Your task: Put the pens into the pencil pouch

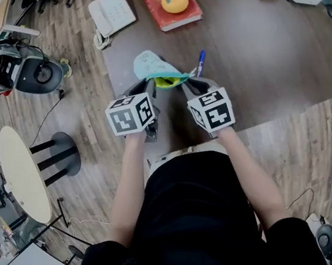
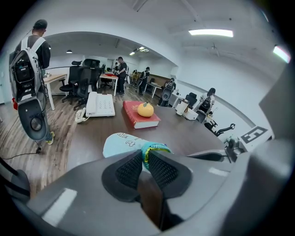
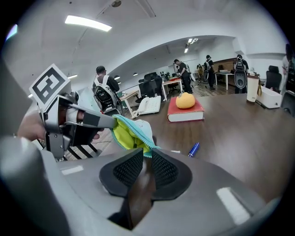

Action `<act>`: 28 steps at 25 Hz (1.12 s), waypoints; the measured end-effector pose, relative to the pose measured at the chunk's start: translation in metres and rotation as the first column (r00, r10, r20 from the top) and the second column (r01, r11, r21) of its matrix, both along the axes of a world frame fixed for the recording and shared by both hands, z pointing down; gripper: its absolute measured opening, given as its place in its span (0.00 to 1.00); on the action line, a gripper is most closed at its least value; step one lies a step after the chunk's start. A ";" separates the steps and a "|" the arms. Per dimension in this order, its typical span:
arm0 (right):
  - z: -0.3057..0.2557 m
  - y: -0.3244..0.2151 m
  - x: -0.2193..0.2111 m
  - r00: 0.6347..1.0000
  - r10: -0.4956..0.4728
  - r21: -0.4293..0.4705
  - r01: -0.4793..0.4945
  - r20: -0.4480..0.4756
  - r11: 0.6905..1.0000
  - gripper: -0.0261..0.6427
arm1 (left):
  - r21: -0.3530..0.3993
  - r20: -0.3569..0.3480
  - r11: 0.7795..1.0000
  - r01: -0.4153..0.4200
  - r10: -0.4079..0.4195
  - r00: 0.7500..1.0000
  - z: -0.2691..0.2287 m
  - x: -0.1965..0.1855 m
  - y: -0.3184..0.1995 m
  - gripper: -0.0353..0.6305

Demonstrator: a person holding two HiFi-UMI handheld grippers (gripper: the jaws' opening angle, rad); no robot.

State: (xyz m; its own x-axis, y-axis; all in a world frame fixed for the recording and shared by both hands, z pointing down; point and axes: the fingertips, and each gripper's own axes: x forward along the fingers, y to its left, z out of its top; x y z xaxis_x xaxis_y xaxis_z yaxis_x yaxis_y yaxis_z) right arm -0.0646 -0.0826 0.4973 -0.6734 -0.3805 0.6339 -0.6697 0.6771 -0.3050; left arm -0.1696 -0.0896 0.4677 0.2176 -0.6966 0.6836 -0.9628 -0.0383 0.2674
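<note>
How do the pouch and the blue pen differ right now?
The pouch is light blue cloth with a yellow-green lining; the pen is a slim dark blue stick. The pouch is gripped at its open mouth by the left gripper and the right gripper; the pen lies loose on the table, touched by neither. Shared: both sit just ahead of the grippers.

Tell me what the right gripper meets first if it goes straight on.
The pencil pouch: the right gripper pinches its open zipper edge, so probably the yellow lining next. The blue pen lies off to the right.
</note>
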 end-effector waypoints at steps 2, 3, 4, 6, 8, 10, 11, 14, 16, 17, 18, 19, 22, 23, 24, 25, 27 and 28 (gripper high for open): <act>0.003 -0.001 0.007 1.000 0.011 -0.003 -0.011 -0.009 1.000 0.11 | 0.000 0.000 1.000 0.002 -0.002 1.000 -0.001 0.000 -0.001 0.12; 0.005 -0.003 0.010 1.000 0.017 -0.002 -0.017 -0.014 1.000 0.11 | 0.000 0.000 1.000 0.003 -0.003 1.000 -0.001 0.000 -0.002 0.12; 0.007 -0.004 0.013 1.000 0.023 0.000 -0.023 -0.019 1.000 0.11 | 0.000 0.001 1.000 0.003 -0.003 1.000 -0.002 0.000 -0.003 0.12; 0.014 -0.004 0.018 0.999 0.030 -0.007 -0.030 -0.035 1.000 0.11 | 0.000 0.002 1.000 0.005 -0.005 1.000 -0.002 -0.001 -0.003 0.12; 0.021 -0.002 0.023 0.998 0.033 -0.024 -0.034 -0.053 0.999 0.11 | 0.001 0.002 1.000 0.005 -0.005 1.000 -0.003 -0.001 -0.003 0.12; 0.027 -0.002 0.028 0.997 0.039 -0.031 -0.041 -0.069 0.999 0.11 | 0.000 0.001 1.000 0.004 -0.004 1.000 -0.003 -0.001 -0.003 0.12; 0.030 -0.003 0.030 0.996 0.043 -0.031 -0.046 -0.078 0.998 0.11 | 0.000 0.001 1.000 0.004 -0.004 1.000 -0.003 0.000 -0.003 0.12; 0.041 -0.005 0.036 0.992 0.055 -0.030 -0.058 -0.110 0.998 0.11 | -0.003 0.000 1.000 0.002 -0.002 1.000 -0.002 0.000 -0.003 0.12; 0.049 -0.006 0.039 0.990 0.062 -0.032 -0.067 -0.129 0.997 0.11 | -0.005 0.000 1.000 0.001 -0.001 1.000 -0.001 0.000 -0.003 0.12; 0.052 -0.006 0.040 0.988 0.066 -0.035 -0.071 -0.137 0.997 0.11 | -0.005 0.000 1.000 0.001 -0.001 1.000 -0.001 0.000 -0.003 0.12; 0.055 -0.006 0.041 0.987 0.070 -0.039 -0.076 -0.144 0.996 0.11 | -0.006 0.000 1.000 0.000 0.000 1.000 -0.001 0.000 -0.003 0.12; 0.059 -0.006 0.042 0.986 0.074 -0.040 -0.081 -0.151 0.996 0.11 | -0.007 0.001 1.000 -0.002 0.002 1.000 -0.001 0.001 -0.003 0.12; 0.068 -0.007 0.043 0.982 0.084 -0.046 -0.093 -0.167 0.995 0.11 | -0.008 0.002 1.000 -0.004 0.004 1.000 -0.001 0.001 -0.003 0.12; 0.070 -0.008 0.043 0.981 0.087 -0.048 -0.097 -0.173 0.994 0.11 | -0.007 0.002 1.000 -0.004 0.004 1.000 -0.001 0.001 -0.003 0.12; 0.073 -0.008 0.044 0.980 0.092 -0.049 -0.102 -0.178 0.994 0.11 | -0.007 0.001 1.000 -0.004 0.004 1.000 -0.001 0.001 -0.004 0.12; 0.075 -0.009 0.045 0.978 0.097 -0.048 -0.107 -0.184 0.993 0.11 | -0.007 0.000 1.000 -0.005 0.005 1.000 -0.002 0.001 -0.003 0.12; 0.080 -0.011 0.046 0.975 0.105 -0.047 -0.117 -0.197 0.992 0.11 | -0.007 -0.001 1.000 -0.006 0.006 1.000 -0.002 0.001 -0.003 0.12; 0.082 -0.011 0.046 0.974 0.108 -0.050 -0.120 -0.200 0.991 0.12 | -0.007 -0.001 1.000 -0.006 0.006 1.000 -0.001 0.001 -0.003 0.12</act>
